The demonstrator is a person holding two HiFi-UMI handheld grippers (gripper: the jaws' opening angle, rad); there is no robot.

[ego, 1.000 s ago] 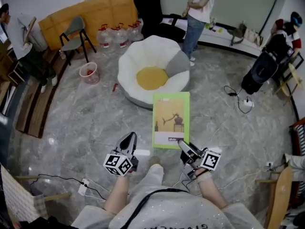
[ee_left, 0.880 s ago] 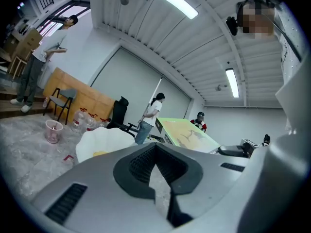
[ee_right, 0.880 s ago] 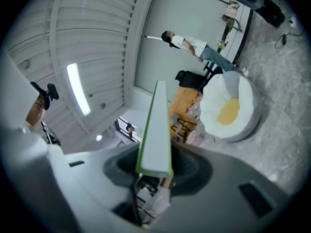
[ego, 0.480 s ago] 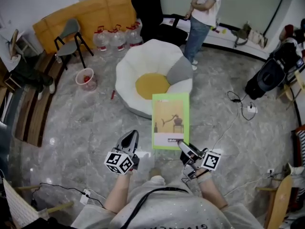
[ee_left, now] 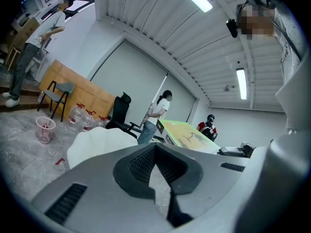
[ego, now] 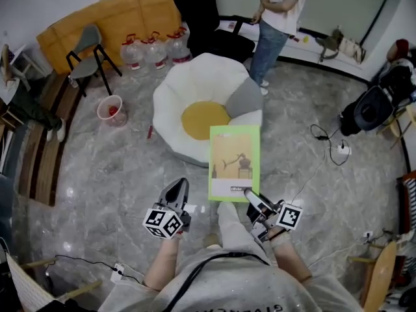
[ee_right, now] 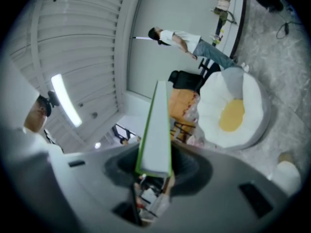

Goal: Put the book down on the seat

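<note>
A flat book (ego: 234, 163) with a green border and a pale cover juts forward from my right gripper (ego: 251, 199), which is shut on its near edge. In the right gripper view the book (ee_right: 156, 130) stands edge-on between the jaws. The seat (ego: 195, 83), a white petal-shaped floor cushion with a yellow centre and a grey pillow (ego: 246, 99), lies just beyond the book's far end. My left gripper (ego: 175, 192) hangs left of the book, shut and holding nothing. The left gripper view shows the seat (ee_left: 97, 140) and the book (ee_left: 187, 135) ahead.
A person in jeans (ego: 276, 25) stands behind the seat by a black office chair (ego: 201, 12). Water jugs (ego: 153, 47), a grey chair (ego: 88, 47) and a pink bucket (ego: 109, 109) are at the back left. Cables and a power strip (ego: 338, 149) lie right.
The seat has come closer in the head view and the book's far end now overlaps its front rim. The holder's leg has stepped forward between the grippers. The grip is unchanged.
</note>
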